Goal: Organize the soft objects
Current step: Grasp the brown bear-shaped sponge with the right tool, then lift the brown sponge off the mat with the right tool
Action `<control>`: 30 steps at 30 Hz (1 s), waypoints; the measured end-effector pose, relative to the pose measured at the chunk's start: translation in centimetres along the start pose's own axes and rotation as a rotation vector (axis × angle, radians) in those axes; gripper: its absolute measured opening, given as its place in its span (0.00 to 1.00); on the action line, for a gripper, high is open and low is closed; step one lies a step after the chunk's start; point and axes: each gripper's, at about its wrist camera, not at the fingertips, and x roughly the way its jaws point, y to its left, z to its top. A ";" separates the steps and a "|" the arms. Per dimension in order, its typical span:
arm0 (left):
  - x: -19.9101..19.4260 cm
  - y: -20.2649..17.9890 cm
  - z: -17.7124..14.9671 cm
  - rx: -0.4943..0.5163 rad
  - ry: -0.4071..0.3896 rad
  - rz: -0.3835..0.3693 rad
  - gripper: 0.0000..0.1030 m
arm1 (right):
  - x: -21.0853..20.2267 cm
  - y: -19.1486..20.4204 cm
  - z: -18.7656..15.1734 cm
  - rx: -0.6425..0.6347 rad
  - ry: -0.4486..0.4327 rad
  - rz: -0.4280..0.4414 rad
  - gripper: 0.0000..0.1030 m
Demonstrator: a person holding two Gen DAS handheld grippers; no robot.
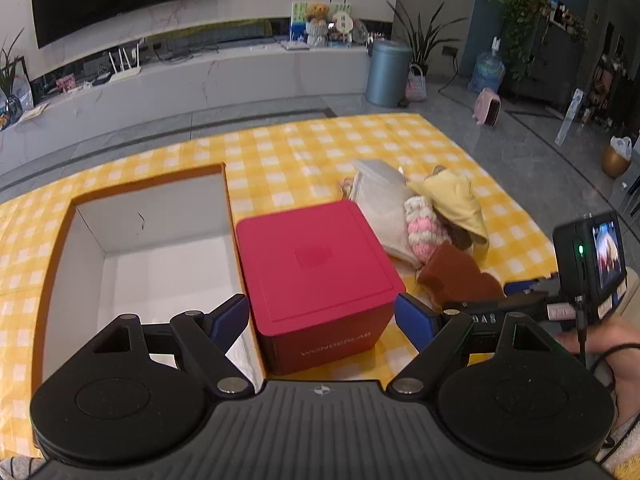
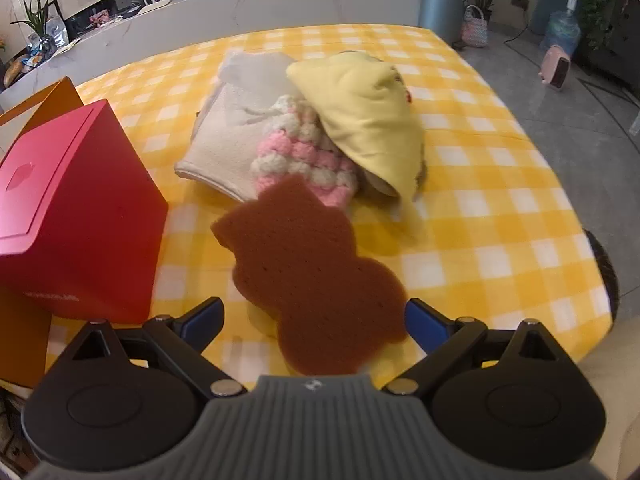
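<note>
A brown bear-shaped sponge (image 2: 316, 276) lies flat on the desk (image 2: 500, 216), porous and soft-edged. Right tongs (image 2: 314, 320) gape wide around its near end, gripping nothing. Left tongs (image 1: 322, 320) gape empty too.

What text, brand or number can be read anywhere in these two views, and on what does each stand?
"WONDERLAB": on the front wall of the red box, seen upside down in the left wrist view; blurred in the right wrist view.
Pale characters on the right gripper's black body: too unclear to read.
Cards beside the teddy bear on the TV shelf: print too small to read.
</note>
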 end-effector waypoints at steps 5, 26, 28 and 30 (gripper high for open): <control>0.5 -0.5 0.0 0.003 0.017 0.014 0.94 | 0.9 0.2 0.7 0.002 -0.021 -0.021 0.93; 0.0 0.4 0.1 -0.041 -0.015 0.067 0.94 | -0.9 3.4 0.1 -0.187 -0.084 0.094 0.62; 0.1 0.6 -0.1 -0.052 -0.011 0.062 0.94 | -0.4 3.6 0.2 -0.194 -0.078 0.093 0.65; 0.2 0.6 -0.2 -0.052 -0.005 0.059 0.94 | 0.0 3.7 0.5 -0.189 -0.069 0.108 0.72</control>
